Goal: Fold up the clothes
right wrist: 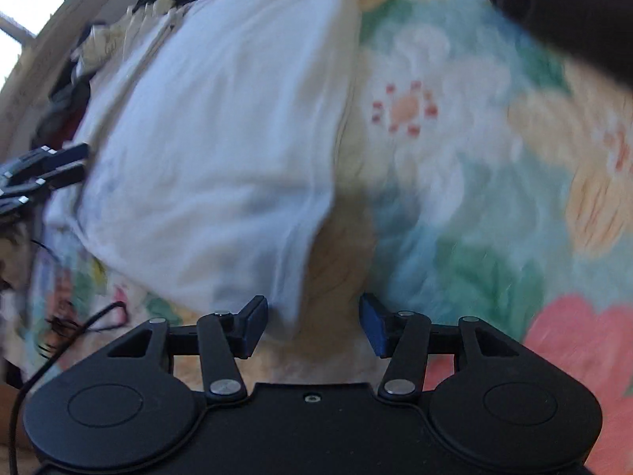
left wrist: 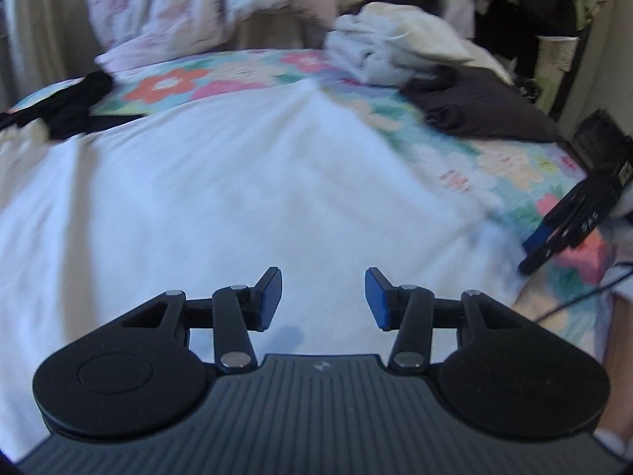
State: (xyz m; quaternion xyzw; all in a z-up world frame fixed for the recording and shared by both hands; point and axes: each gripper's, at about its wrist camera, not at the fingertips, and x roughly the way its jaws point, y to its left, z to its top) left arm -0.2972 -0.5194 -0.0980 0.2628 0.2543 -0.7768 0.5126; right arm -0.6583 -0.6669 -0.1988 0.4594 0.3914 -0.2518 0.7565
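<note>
Jaws apart, empty: left gripper (left wrist: pixel 323 299) above the white garment (left wrist: pixel 237 182); right gripper (right wrist: pixel 313 324) at its corner. Garment spread flat on floral bedspread (left wrist: pixel 510 166). Beyond it: dark folded garment (left wrist: pixel 482 107), crumpled white clothes (left wrist: pixel 387 51).

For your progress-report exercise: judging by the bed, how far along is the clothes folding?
Done: a dark garment lies folded on the floral bedspread. In hand: the white garment is spread out, both the left gripper and right gripper open above it. Left: the crumpled white pile.
</note>
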